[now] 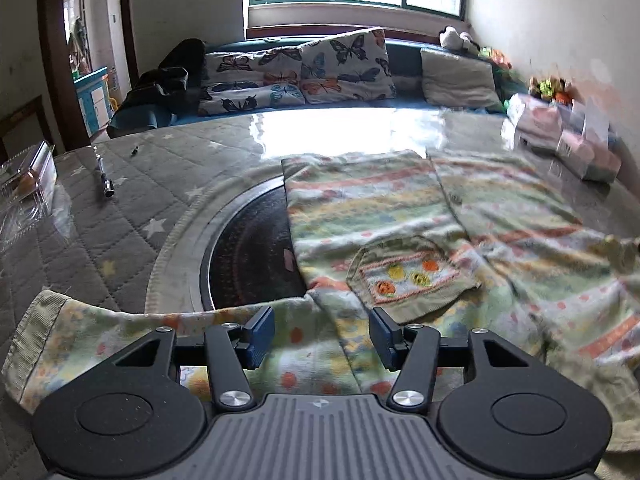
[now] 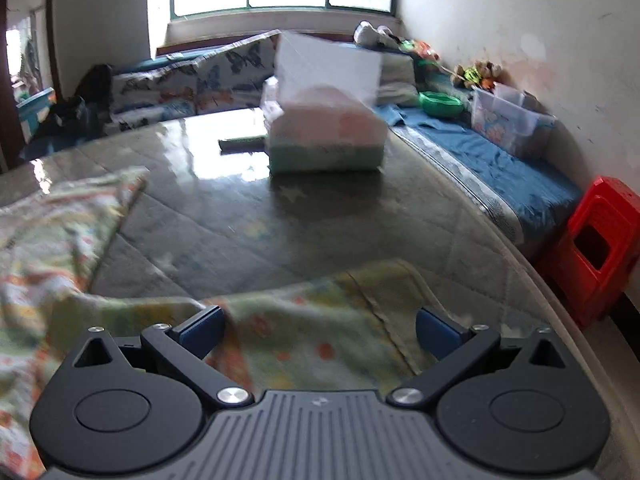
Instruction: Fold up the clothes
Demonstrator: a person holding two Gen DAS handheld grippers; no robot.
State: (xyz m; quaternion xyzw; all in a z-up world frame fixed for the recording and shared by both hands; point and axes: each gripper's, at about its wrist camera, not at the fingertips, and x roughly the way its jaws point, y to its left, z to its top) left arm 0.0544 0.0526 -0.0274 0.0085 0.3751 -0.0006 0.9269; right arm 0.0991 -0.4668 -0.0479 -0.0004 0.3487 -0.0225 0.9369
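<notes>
Striped shirt (image 1: 400, 240): spread flat under both jaws
Left gripper (image 1: 322, 336): jaws held apart, over sleeve
Right gripper (image 2: 320, 334): jaws held wide, over hem

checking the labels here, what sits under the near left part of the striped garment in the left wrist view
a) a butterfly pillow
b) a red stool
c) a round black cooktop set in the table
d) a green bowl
c: the striped garment overlaps the right edge of the round black cooktop recessed in the table.
</notes>
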